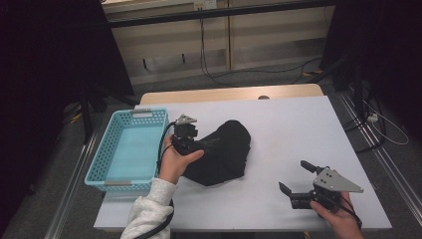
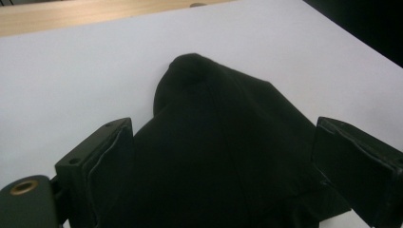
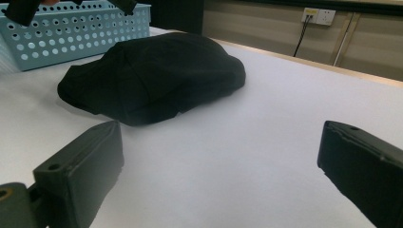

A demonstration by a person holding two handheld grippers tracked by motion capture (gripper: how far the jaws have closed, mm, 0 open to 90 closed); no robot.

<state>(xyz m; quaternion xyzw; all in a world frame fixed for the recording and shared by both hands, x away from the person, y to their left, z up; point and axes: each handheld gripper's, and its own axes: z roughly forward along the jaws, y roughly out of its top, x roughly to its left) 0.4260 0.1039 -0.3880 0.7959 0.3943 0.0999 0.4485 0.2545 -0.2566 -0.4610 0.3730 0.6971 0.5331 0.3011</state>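
Observation:
A crumpled black cloth [image 1: 224, 154] lies on the white table cover [image 1: 298, 129], just right of a light blue perforated basket [image 1: 129, 149]. A hand holds my left gripper [image 1: 191, 139] at the cloth's left edge, beside the basket. Its jaws stand wide open with the black cloth [image 2: 223, 156] spread between and below them, my left gripper [image 2: 223, 130] touching nothing firmly. My right gripper [image 1: 293, 175] is open near the front right of the table, apart from the cloth. Its jaws frame bare cover, my right gripper [image 3: 221, 137] pointing toward the cloth [image 3: 157, 76].
The basket [image 3: 71, 33] holds nothing and stands at the table's left side. A wooden table edge [image 1: 224, 93] runs along the back. Cables [image 1: 259, 69] lie on the floor behind, and a wall socket [image 3: 319, 16] is on the far wall.

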